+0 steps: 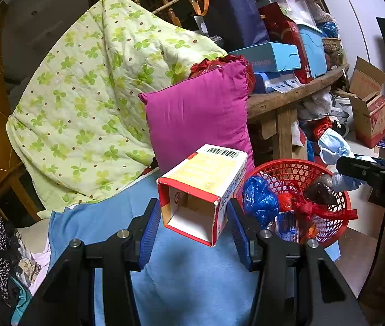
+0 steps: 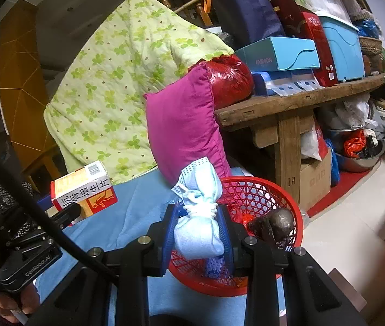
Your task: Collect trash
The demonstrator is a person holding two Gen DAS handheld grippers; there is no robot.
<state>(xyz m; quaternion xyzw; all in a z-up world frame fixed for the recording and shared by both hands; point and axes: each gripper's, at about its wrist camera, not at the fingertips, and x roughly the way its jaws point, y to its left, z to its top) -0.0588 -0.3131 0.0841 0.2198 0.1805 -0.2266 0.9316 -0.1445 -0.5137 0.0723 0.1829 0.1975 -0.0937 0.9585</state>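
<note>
A green-patterned quilt point(image 1: 89, 95) and a magenta pillow point(image 1: 200, 119) lean behind the blue sheet point(image 1: 187, 279) where a red mesh basket point(image 2: 287, 198) already holds bagged scraps. The left gripper point(image 1: 193, 222) pinches an open-ended medicine box point(image 1: 206, 187) just beside the basket. The right gripper point(image 2: 197, 233) clamps a rolled blue face mask point(image 2: 199, 217) above the basket's near rim.

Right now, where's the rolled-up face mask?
The rolled-up face mask is clamped in the right gripper, held over the near rim of the red basket, just in front of the magenta pillow.
</note>
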